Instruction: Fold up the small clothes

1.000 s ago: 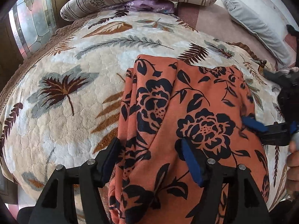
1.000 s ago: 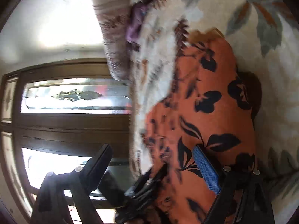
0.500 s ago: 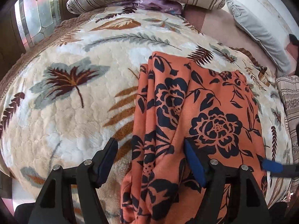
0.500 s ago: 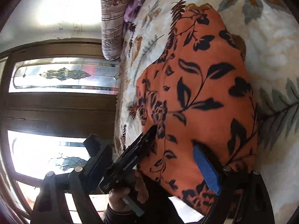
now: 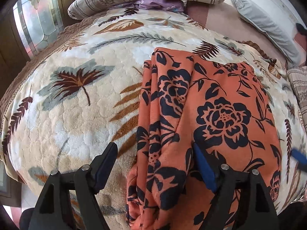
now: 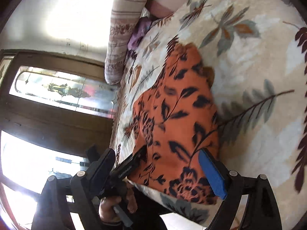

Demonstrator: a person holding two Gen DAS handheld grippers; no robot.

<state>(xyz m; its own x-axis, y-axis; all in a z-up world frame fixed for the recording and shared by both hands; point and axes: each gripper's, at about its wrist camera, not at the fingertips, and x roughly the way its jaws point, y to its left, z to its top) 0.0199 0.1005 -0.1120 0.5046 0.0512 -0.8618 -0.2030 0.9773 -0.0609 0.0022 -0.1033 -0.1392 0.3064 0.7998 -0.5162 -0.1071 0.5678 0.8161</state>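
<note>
Here the orange garment with a black flower print [image 5: 207, 118] lies folded on the cream plush blanket patterned with leaves [image 5: 76, 115], near its front edge. The left gripper [image 5: 155, 164] stands wide open, gathered folds of cloth between its fingers. The right gripper [image 6: 157, 170] is also spread wide over the garment's near end, holding nothing.

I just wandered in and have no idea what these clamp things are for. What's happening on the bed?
A person is folding an orange flowered garment on a leaf-patterned blanket, using two hand-held grippers. The left gripper and the right gripper are both open and grip nothing. The garment lies in a folded bundle, its near end hanging over the bed's edge.
</note>
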